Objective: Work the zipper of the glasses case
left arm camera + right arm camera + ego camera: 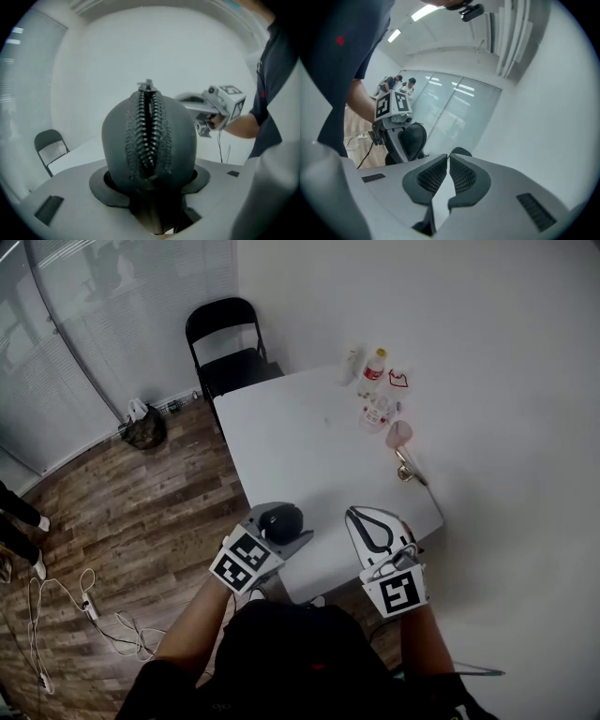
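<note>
A black, rounded glasses case [277, 517] is held above the near edge of the white table [300, 446]; my left gripper [284, 527] is shut on it. In the left gripper view the case [150, 140] stands on end between the pads, its zipper [148, 131] facing the camera and partly parted, with the metal pull [147, 85] at the top. My right gripper [367, 517] hovers to the right of the case, apart from it. Its pads [461, 174] are shut together with nothing between them, and the case [412, 138] shows off to its left.
Bottles [373, 371] and small items stand at the table's far right edge, with a pink object [399, 433] and a gold one [405, 470] nearer. A black folding chair [230, 348] stands behind the table. A bag [145, 427] and cables [66, 606] lie on the wood floor.
</note>
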A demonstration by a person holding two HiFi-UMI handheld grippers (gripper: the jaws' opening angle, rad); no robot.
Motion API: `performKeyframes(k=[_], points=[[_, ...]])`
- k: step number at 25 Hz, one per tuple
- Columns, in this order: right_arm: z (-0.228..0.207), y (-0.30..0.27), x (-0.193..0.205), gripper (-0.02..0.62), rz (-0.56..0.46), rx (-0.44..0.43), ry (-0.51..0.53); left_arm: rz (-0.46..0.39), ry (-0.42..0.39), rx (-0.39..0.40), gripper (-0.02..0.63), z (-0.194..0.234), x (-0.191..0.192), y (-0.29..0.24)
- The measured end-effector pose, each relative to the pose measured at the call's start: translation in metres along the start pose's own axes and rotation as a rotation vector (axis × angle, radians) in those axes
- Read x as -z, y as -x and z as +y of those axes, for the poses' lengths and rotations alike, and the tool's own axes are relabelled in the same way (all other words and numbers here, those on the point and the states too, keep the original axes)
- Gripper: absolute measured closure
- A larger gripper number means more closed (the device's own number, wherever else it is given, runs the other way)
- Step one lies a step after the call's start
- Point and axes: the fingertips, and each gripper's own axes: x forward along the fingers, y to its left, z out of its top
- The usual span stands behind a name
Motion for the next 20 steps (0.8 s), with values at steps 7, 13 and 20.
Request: performKeyframes(k=[7,13,20], points=[[-0.034,0.012,-0.015,0.571,-0.084,0.16,-0.284,-0.32,0.084,-0.157,0.341,0.047,-0.065,0.079],[-0.055,0.035,-0.036,0.571,-0.157,0.328,-0.405,-0.488,0.053,-0.274,0.341,0.075,-0.101,0.158],[-0.077,0.075,-0.047,0.571,-0.193,0.506,-0.501,-0.525,0.081,-0.279,0.341,0.085,-0.103,0.189]])
